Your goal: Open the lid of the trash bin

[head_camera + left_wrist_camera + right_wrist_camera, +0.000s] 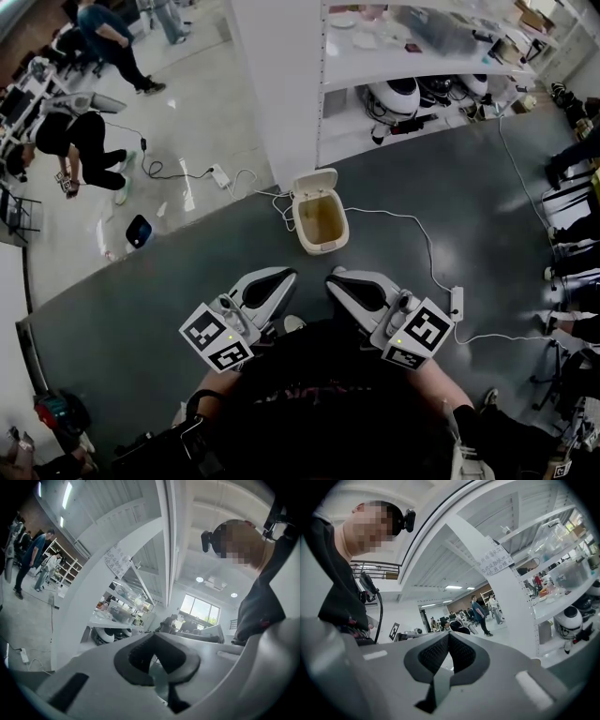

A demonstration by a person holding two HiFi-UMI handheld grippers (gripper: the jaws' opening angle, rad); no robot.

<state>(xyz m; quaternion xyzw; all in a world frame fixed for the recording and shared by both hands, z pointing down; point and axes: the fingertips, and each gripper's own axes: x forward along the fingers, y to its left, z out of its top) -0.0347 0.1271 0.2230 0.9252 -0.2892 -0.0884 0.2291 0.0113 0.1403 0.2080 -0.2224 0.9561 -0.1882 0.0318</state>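
I hold both grippers level and close to my body, side by side, and neither touches anything. The left gripper (285, 277) has its pads pressed tip to tip with nothing between them, which the left gripper view (153, 637) confirms. The right gripper (338, 277) is the same, jaws together and empty in its own view (448, 635). The bin (324, 246) stands on the dark floor ahead of me, near the foot of the white shelf (412, 66) and well apart from both grippers. Its lid (314, 180) is already tipped up and back, so I can see straight into the tan inside. Judging by that, the opening itself looks done, and I am standing off rather than working on the bin. If the lid needs to go further back or to be checked, I would have to step forward and bring one gripper down to the lid's front edge. Closed jaws should do for that, since it seems to call for a nudge rather than a grasp. A white cable (403, 221) runs across the floor just beside the bin, so I would mind my feet on the way in.
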